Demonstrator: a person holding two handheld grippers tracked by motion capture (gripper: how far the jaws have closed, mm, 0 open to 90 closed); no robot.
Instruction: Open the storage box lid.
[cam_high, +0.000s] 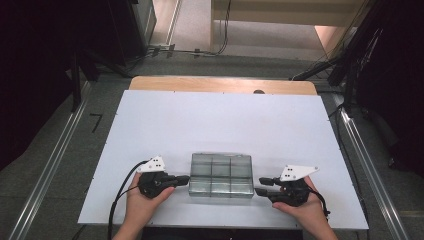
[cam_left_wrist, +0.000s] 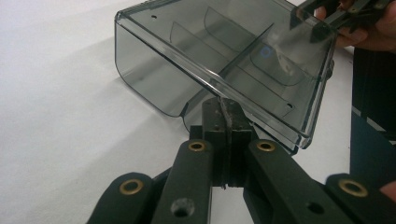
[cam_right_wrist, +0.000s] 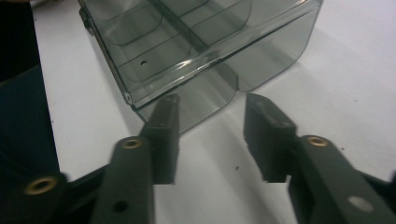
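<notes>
A smoky clear plastic compartment box (cam_high: 220, 175) with its lid down lies near the front of the white board (cam_high: 220, 120). My left gripper (cam_high: 184, 179) is at the box's left side. In the left gripper view the jaws are pressed together (cam_left_wrist: 223, 116) at the notch under the lid edge of the box (cam_left_wrist: 219, 51), with a thin grey sliver pinched between the pads. My right gripper (cam_high: 259, 185) stands open just off the box's right side. Its fingers straddle the notch in the wall of the box (cam_right_wrist: 196, 51), around (cam_right_wrist: 212, 112), apart from it.
The board rests on a wooden table (cam_high: 220, 84) whose edge shows at the back. Metal rails (cam_high: 50, 165) run along the floor on both sides, and cables (cam_high: 190, 50) lie behind. The person's hands (cam_high: 142, 205) hold the grippers at the front edge.
</notes>
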